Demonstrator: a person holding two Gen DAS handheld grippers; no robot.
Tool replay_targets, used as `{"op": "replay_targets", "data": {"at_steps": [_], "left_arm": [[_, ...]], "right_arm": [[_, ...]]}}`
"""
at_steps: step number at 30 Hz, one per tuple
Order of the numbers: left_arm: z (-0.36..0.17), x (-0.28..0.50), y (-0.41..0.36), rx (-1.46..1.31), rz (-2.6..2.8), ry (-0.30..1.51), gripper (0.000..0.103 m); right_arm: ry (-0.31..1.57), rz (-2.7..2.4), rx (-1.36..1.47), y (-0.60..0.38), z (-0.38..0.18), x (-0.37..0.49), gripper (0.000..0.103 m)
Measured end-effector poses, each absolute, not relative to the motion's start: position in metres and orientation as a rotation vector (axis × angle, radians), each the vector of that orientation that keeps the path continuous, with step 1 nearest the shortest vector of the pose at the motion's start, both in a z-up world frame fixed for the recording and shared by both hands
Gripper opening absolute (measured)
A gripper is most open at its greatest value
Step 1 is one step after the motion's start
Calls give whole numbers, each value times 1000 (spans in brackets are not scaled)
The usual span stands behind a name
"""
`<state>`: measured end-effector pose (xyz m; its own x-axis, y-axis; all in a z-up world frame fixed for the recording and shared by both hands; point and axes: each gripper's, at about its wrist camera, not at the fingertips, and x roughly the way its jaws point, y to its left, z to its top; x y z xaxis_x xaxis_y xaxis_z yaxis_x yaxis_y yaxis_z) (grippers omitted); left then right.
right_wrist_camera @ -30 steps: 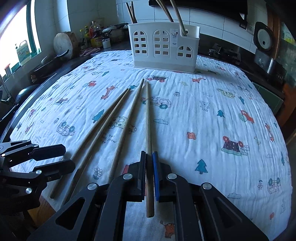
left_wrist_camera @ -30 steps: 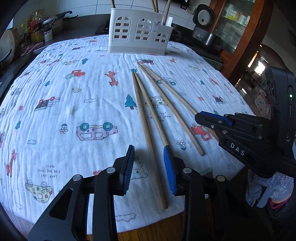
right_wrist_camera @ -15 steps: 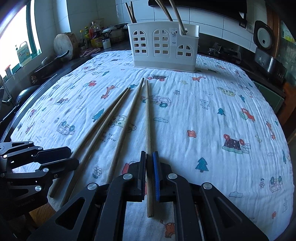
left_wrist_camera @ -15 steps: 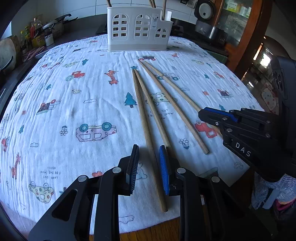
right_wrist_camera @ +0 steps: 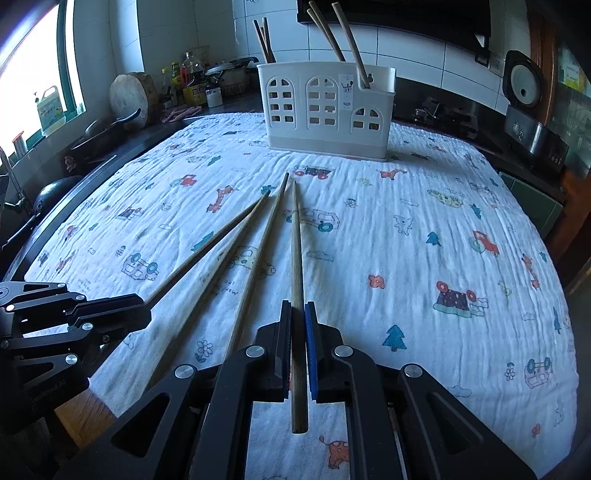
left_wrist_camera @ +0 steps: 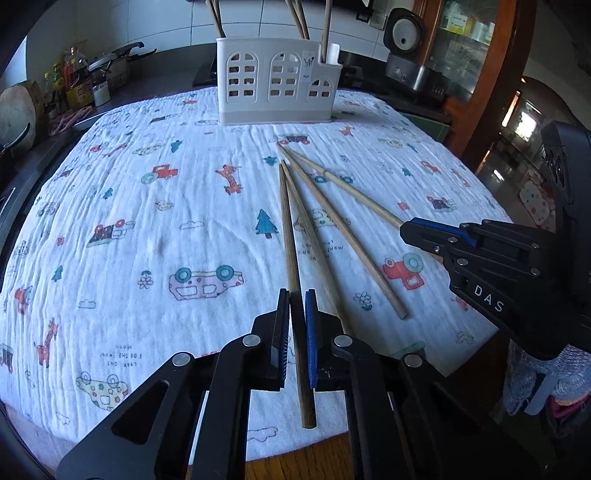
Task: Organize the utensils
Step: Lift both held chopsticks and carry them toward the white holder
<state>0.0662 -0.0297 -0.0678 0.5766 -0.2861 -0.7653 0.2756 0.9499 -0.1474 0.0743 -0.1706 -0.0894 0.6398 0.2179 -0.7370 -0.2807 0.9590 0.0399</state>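
Observation:
Wooden chopsticks lie fanned on the printed cloth [left_wrist_camera: 147, 229]. My left gripper [left_wrist_camera: 297, 295] has its jaws closed tight on the near end of the leftmost chopstick [left_wrist_camera: 286, 229], both pads pressing the wood. My right gripper [right_wrist_camera: 297, 304] is shut on the rightmost chopstick [right_wrist_camera: 295, 240], whose tip points at the white utensil holder [right_wrist_camera: 325, 110]. Two more chopsticks [left_wrist_camera: 343, 236] lie loose between them. In the left wrist view the right gripper [left_wrist_camera: 410, 230] enters from the right. The holder [left_wrist_camera: 277, 88] stands at the cloth's far edge with several chopsticks upright in it.
A dark counter to the left carries bottles [right_wrist_camera: 188, 81], a pan [right_wrist_camera: 107, 129] and a round wooden board [right_wrist_camera: 131, 96]. A rice cooker [left_wrist_camera: 404, 33] and a wooden cabinet stand at the right. The bare wooden table edge [left_wrist_camera: 295, 458] shows below the cloth.
The left gripper's jaws have closed from wide apart onto the leftmost chopstick. The right gripper stays shut on its chopstick and has not moved.

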Motion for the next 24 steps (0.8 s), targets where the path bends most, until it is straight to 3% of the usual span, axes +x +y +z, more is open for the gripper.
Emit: {"op": "replay_targets", "data": {"at_steps": [24], "left_arm": [[24, 103, -3, -75, -408, 666, 6]], "right_arm": [[596, 329, -45, -167, 10, 97, 8]]}}
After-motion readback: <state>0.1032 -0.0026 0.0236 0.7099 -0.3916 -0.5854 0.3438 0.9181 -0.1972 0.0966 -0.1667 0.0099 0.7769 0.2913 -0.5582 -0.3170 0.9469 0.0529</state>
